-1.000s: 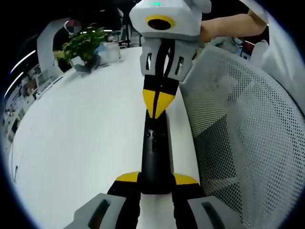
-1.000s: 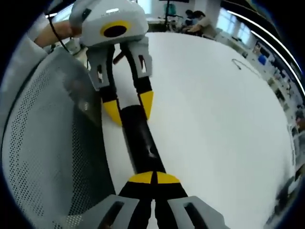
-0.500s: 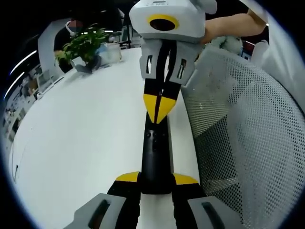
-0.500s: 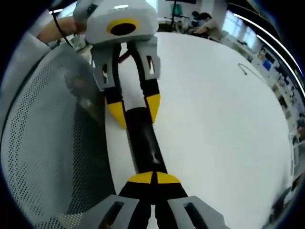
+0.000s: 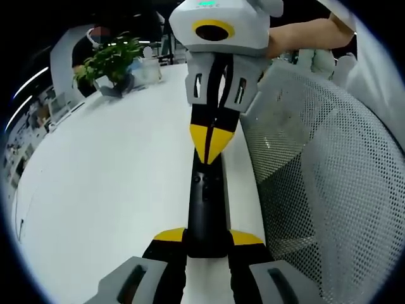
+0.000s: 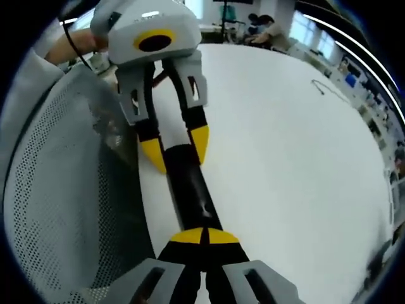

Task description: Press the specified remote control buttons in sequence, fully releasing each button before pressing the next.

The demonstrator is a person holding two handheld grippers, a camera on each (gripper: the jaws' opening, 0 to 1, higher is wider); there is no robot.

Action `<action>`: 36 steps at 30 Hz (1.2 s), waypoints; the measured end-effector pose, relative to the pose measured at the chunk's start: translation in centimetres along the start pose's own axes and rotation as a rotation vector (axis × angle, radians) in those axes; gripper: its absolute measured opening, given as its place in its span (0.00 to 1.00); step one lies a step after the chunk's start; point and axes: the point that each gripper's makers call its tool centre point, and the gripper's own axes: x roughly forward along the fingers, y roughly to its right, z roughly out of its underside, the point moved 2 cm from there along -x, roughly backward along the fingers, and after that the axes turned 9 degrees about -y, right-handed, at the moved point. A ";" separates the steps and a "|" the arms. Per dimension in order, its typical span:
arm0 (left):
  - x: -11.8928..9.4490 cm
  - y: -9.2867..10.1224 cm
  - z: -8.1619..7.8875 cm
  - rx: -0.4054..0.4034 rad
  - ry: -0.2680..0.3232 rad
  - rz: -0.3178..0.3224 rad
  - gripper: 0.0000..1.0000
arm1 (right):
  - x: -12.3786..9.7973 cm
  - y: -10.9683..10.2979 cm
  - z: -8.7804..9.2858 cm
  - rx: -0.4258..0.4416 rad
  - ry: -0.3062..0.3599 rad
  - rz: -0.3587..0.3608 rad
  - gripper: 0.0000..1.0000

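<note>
We saw the black remote control [image 5: 205, 206] lying lengthwise on the white table [image 5: 107, 177], near its edge beside a mesh chair back [image 5: 323, 190]. Our left gripper [image 5: 207, 239] clasped its near end between yellow-tipped jaws. Our right gripper [image 6: 204, 236] had its jaws clenched together, the tips pressed on the remote's top face. A potted plant [image 5: 111, 63] stood well apart

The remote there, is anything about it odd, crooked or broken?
Nothing looks broken. The black remote lies flat on the white table, right beside the table's edge next to a mesh chair. The left tongs clamp one end; the right tongs, shut, rest on its top.
</note>
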 end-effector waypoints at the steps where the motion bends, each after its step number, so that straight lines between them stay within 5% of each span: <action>1: 0.0 0.0 0.0 -0.001 0.001 0.000 0.24 | -0.1 0.0 -0.1 -0.006 0.006 0.000 0.00; 17: 0.0 0.0 0.0 -0.004 0.005 0.008 0.24 | 0.7 -0.3 -0.9 -0.252 -0.049 -0.001 0.00; 36: 0.0 0.0 0.0 -0.009 0.014 0.007 0.24 | 0.4 -0.3 -0.5 -0.241 -0.033 -0.057 0.05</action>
